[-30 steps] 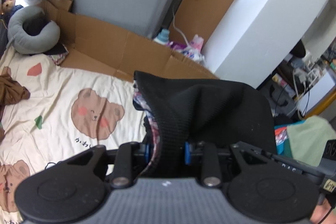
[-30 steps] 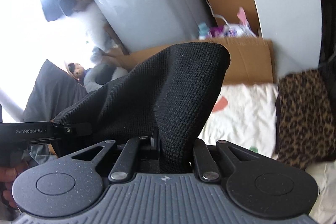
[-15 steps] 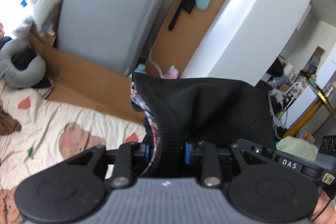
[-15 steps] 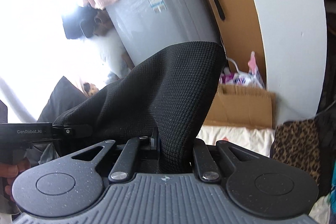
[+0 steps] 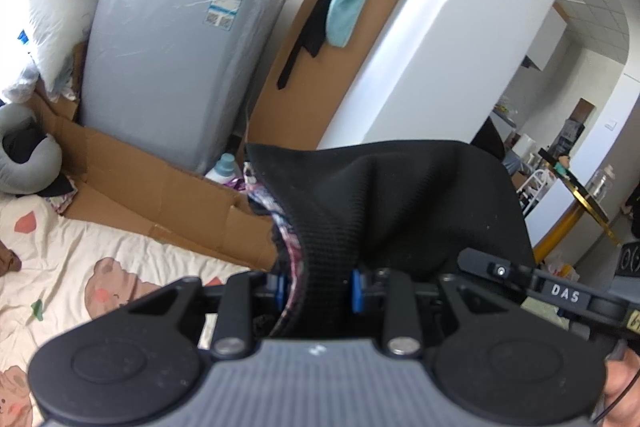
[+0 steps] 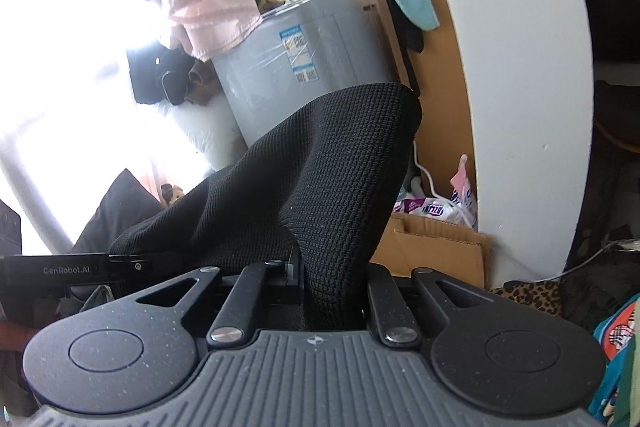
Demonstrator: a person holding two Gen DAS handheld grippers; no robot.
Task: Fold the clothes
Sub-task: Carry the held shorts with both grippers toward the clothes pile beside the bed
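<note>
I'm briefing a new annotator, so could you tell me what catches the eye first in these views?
A black knit garment fills the middle of both views, pinched in the left tongs and right tongs. Behind it stands a grey plastic-wrapped appliance, with a bear-print sheet at lower left of the left view.

two grippers (image 5: 318, 285) (image 6: 332, 283), one black knit garment (image 5: 392, 203), one grey appliance (image 5: 176, 67)

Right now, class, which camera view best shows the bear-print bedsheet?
The left wrist view: the bear-print bedsheet spreads across its lower left, bears plainly visible. The right wrist view shows none of it, only the black knit garment and room clutter.
</note>
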